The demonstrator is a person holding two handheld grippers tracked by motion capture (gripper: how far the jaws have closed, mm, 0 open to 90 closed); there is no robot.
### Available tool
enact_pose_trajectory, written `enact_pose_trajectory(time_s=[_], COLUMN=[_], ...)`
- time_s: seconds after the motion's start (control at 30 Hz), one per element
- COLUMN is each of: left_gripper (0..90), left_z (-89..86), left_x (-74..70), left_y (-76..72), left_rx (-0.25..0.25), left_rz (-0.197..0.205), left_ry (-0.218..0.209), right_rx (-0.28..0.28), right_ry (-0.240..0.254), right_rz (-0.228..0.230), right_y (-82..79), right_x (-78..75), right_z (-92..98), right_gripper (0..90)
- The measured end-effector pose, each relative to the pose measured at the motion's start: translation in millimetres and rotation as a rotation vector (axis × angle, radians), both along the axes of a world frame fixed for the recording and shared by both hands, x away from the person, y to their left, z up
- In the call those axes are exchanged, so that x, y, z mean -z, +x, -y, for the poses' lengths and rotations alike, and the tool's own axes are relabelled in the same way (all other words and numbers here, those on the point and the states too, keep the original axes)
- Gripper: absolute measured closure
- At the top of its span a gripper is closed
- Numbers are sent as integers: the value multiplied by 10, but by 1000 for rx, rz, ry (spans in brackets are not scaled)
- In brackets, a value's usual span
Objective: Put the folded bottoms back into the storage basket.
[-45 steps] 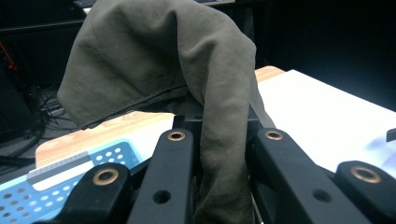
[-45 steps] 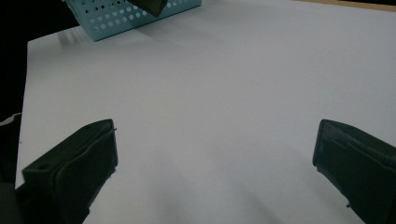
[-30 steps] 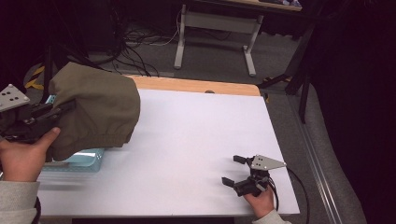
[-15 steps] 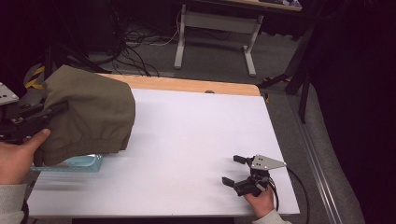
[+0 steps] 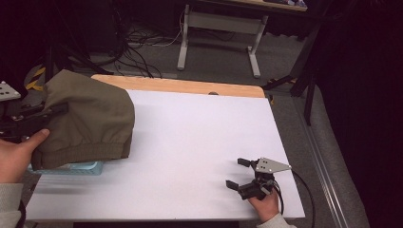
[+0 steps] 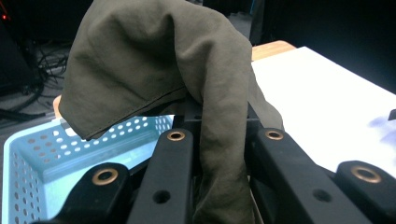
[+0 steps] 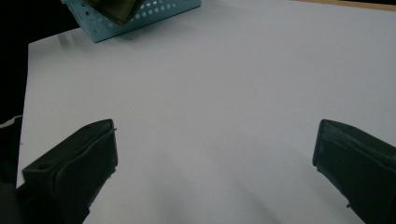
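Landmark: the light blue basket [image 5: 71,167], which stands at the left front corner of the white table [image 5: 190,142].
Olive cloth [image 5: 88,118]: it hangs over the basket and covers most of it in the high view; only the front wall of the basket looks out under the ribbed hem.
Left gripper [image 6: 222,140]: it is at the left side of the basket, and its jaws are closed on a fold of the olive cloth [image 6: 159,60]. The fold goes down between the two black jaws, and the rest of the cloth rises like a hood above them.
Left hand [image 5: 16,154]: it is beside the basket, at the left edge of the table, with the thumb against the cloth.
Right gripper [image 5: 243,174]: it rests on the table well apart from the basket, near the right front edge. Its jaws stand wide apart with only bare table between them.
Left gripper view: it shows the inside of the basket [image 6: 42,158] with its perforated walls, under the lifted cloth.
Right gripper view: it shows a corner of the basket [image 7: 140,16] far off, with a bit of cloth [image 7: 114,9] in it.
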State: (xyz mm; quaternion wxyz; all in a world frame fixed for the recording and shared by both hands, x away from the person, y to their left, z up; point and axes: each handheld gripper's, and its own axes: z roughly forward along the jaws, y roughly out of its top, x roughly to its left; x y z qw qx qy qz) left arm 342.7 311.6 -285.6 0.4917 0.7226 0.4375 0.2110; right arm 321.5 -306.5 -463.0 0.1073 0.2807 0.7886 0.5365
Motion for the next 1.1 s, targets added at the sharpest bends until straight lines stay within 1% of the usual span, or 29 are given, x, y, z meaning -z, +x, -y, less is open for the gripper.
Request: enact_pose_trajectory(time_s=[0.17, 0.3, 0.57, 0.77, 0.8, 0.87, 0.97, 1.1], left_gripper=[814, 814, 812, 810, 810, 809, 809, 809], left_z=[-32, -81, -163, -244, -253, -272, -286, -282], left_x=[67, 119, 218, 301, 310, 332, 353, 367], left_y=[90, 155, 253, 346, 356, 389, 432, 478], left_rx=[1, -11, -30, -55, -57, -64, -76, -81], left_rz=[-26, -50, -76, -121, -128, -155, -180, -196], left_ry=[0, -4, -11, -12, -10, 1, 19, 44], right_rx=[0, 0, 1, 2, 2, 2, 1, 2], right_ry=[1, 0, 0, 0, 0, -1, -1, 0], right_rz=[0, 0, -1, -2, -2, -3, -2, -2], right_y=[0, 1, 2, 2, 2, 2, 3, 2], right_x=[0, 0, 1, 1, 1, 2, 2, 1], right_z=[1, 1, 0, 0, 0, 0, -1, 1], right_gripper=[4, 3, 4, 3, 3, 3, 3, 4])
